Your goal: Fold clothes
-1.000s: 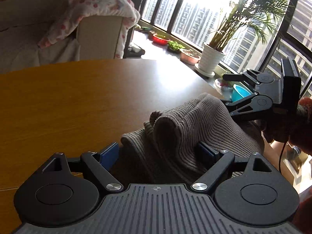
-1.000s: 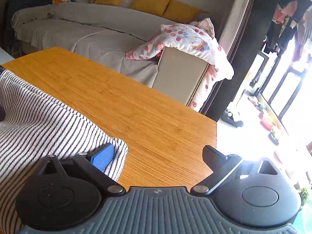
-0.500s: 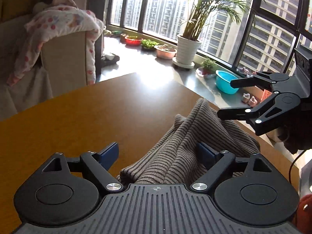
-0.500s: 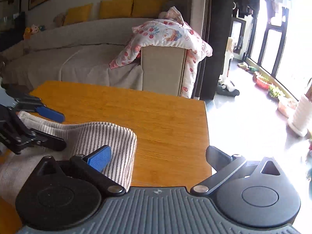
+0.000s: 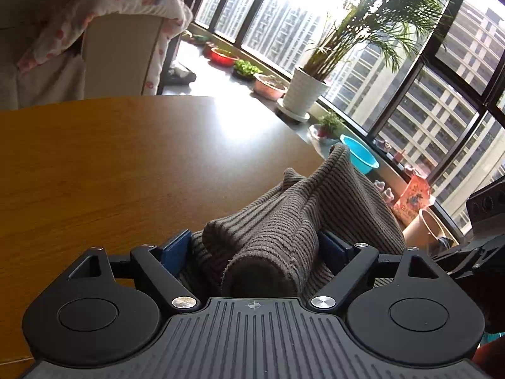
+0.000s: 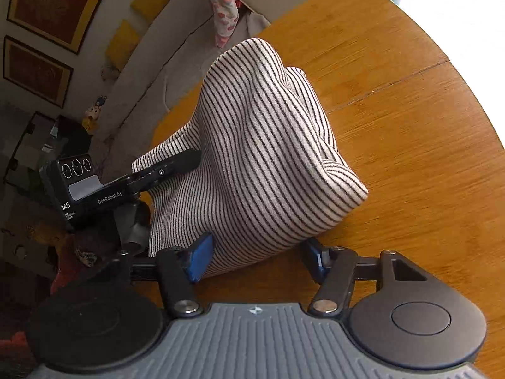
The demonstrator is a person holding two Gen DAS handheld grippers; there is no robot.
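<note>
A striped knit garment (image 6: 268, 145) lies bunched on the round wooden table (image 6: 410, 126); in the left wrist view it looks brown against the window light (image 5: 309, 214). My left gripper (image 5: 257, 249) has a thick roll of the cloth between its blue pads, jaws partly apart around it. It also shows in the right wrist view (image 6: 176, 164), gripping the garment's far edge. My right gripper (image 6: 257, 257) straddles the near edge of the garment, its jaws wide and its blue pads (image 6: 200, 257) beside the cloth.
A sofa with a floral blanket (image 5: 104, 3) stands beyond the table. Potted plants (image 5: 304, 94) and a blue bowl (image 5: 359, 154) line the window sill at the right. The table edge (image 6: 467, 72) curves close on the right.
My left gripper has closed in on a roll of the garment and lifted it. My right gripper has swung round and moved over the garment's near edge.
</note>
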